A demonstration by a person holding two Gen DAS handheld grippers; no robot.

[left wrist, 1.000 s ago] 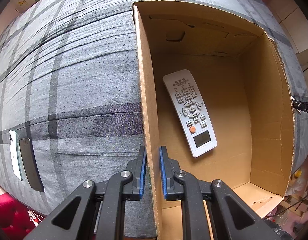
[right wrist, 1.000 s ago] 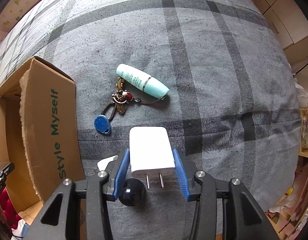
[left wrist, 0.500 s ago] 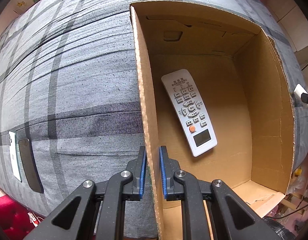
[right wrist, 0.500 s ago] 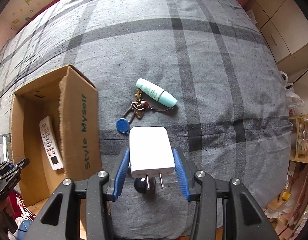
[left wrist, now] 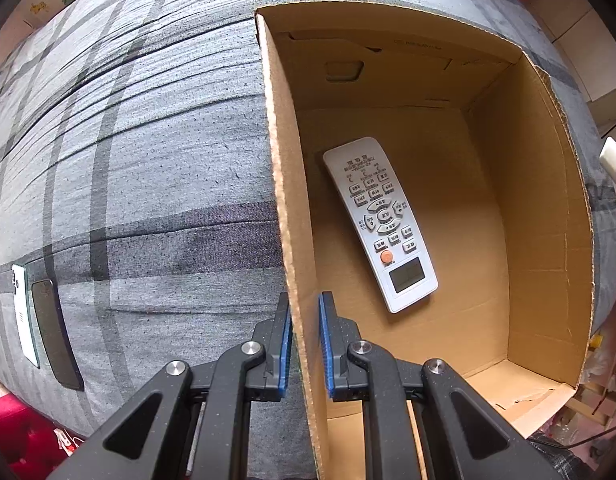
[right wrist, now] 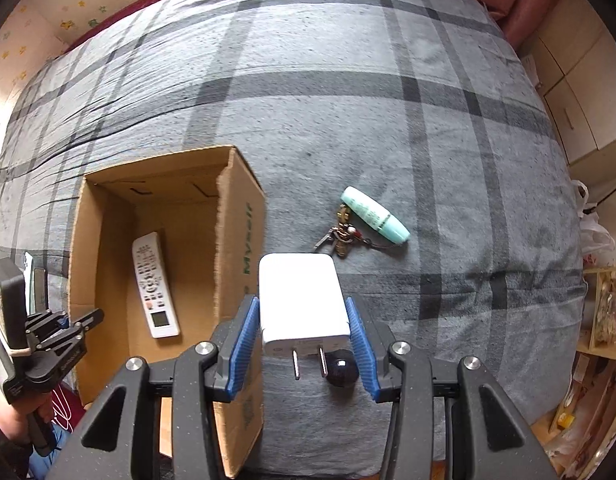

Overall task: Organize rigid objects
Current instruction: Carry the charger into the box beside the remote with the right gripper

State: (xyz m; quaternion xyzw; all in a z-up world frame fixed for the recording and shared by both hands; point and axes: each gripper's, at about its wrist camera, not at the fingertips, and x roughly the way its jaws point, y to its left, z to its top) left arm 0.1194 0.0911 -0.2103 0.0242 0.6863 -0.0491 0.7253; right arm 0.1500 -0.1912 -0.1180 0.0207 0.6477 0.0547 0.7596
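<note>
Right now your right gripper [right wrist: 302, 346] is clamped on the white charger [right wrist: 302, 300], prongs pointing back toward the camera, blue pads pressed on both its sides; just behind the prongs a dark ball [right wrist: 339, 369] lies on the grey plaid bedcover [right wrist: 347, 120]; ahead and right of the claw lie the mint tube [right wrist: 375, 216] and the keys [right wrist: 339, 236]; your left gripper [left wrist: 304, 350] is pinched shut on the cardboard box [left wrist: 286, 200] wall, one pad on each side; ahead and right of that claw, the white remote [left wrist: 381, 224] lies flat on the box floor.
</note>
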